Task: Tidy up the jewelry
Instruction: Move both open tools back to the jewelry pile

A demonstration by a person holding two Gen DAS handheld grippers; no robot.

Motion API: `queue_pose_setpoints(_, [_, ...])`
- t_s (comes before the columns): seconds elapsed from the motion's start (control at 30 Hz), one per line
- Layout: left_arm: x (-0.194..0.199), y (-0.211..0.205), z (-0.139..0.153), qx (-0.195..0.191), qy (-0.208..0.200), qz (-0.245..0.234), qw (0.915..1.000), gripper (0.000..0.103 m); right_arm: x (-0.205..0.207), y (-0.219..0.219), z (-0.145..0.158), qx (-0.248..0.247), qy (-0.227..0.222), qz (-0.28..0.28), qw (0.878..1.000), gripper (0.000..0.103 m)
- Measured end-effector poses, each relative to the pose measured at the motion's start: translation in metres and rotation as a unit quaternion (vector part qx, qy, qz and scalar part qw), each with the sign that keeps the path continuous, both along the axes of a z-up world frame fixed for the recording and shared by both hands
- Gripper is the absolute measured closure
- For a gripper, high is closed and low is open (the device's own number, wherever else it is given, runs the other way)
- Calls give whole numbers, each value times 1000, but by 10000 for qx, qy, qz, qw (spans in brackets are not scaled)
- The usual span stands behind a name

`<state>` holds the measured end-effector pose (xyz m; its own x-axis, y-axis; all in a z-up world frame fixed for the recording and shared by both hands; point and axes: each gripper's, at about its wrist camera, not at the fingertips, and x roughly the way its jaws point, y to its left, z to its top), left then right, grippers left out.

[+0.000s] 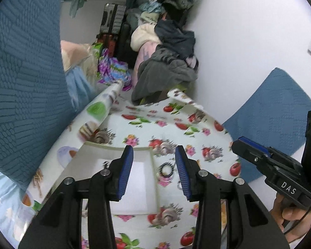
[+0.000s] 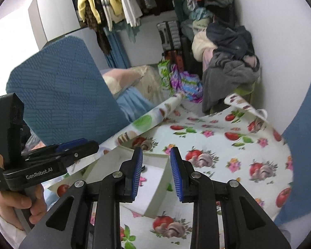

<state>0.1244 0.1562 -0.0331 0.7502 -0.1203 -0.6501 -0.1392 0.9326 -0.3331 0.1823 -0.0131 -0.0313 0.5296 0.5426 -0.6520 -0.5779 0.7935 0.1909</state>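
Dark beaded bracelet (image 1: 166, 169) lying on the fruit-print tablecloth (image 1: 176, 128), just right of the white open box (image 1: 132, 186). Above both, left gripper (image 1: 154, 174) hovering with jaws spread, nothing held. Right gripper (image 2: 156, 175) over the box's wall, jaws likewise parted and empty. Behind, heaped clothes (image 1: 168, 62).

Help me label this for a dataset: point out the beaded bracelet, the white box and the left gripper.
beaded bracelet (image 1: 165, 169), left wrist view, on its dark bead ring.
white box (image 1: 153, 166), left wrist view, on its right wall.
left gripper (image 1: 154, 173), left wrist view, midway between its fingertips.
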Motion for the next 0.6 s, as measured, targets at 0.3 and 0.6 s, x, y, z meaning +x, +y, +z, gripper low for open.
queue_pose_setpoints(0.3, [5,-47,-5,-58,-139,-333,9993,60,-6,-53,11,26,-265,-367,9990,77])
queue_pose_setpoints(0.6, [14,-81,-31,-196,18,-537,9984,60,0,-100,-16,32,-56,-720,9974,77])
